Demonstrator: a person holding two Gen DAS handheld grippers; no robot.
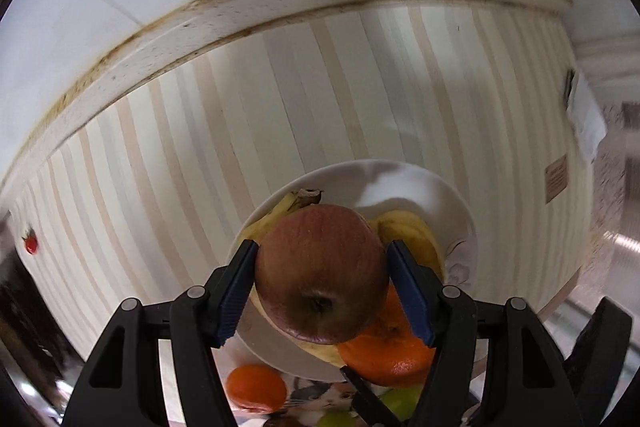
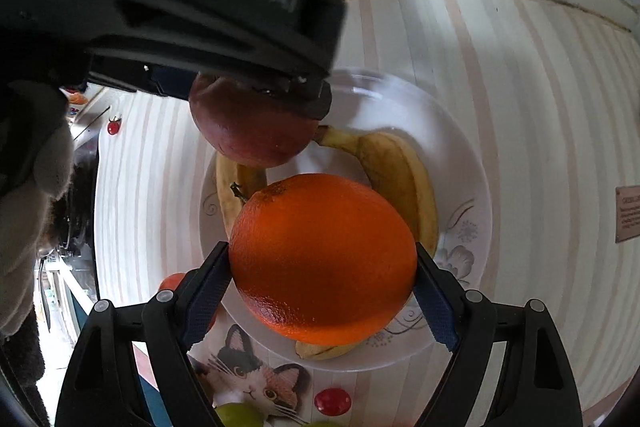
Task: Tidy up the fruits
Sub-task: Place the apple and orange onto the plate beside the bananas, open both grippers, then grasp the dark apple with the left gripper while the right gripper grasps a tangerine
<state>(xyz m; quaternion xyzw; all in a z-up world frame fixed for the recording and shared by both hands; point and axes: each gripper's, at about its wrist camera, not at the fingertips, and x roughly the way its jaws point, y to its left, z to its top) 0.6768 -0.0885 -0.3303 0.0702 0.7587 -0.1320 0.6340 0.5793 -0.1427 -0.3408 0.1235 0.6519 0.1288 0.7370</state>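
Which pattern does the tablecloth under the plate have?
The tablecloth has pale beige, grey and cream stripes, clearest in the right wrist view.

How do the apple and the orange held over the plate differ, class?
The apple is dull red-brown with wrinkled, smooth skin; the orange is bright orange, glossy and pitted. The apple sits in the left tongs, the orange in the right tongs. In the right wrist view the apple hangs farther back over the bananas, the orange nearer the camera. Both are round, gripped at their sides above the plate.
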